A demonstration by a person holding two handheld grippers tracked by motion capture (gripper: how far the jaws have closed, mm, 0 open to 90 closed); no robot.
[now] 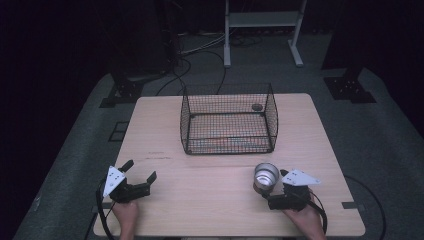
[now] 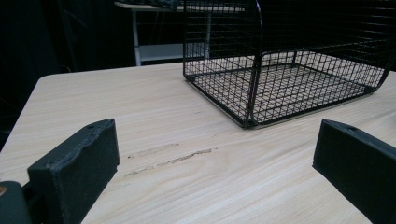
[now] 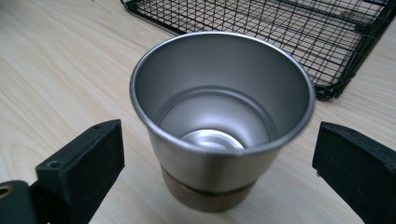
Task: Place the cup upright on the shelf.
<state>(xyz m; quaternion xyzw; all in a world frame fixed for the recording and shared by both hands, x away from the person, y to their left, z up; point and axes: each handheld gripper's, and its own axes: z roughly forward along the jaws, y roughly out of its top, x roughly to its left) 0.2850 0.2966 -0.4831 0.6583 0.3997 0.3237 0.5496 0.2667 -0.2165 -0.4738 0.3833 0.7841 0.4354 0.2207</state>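
While the metal cup (image 3: 219,116) stands upright on the table (image 1: 210,200) near the wire basket (image 1: 228,119), the right gripper (image 3: 219,161) sits released — jaws apart either side, not touching. The left gripper (image 2: 215,161) rests wide too — nothing between.

Dim, perhaps overhead light; soft focus.

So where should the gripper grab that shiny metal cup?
Probably around the metal cup's wall, below the rim and above its brown base, coming level from the person's side. It stands upright and tapers downward, and the right gripper is open with a jaw on each side.
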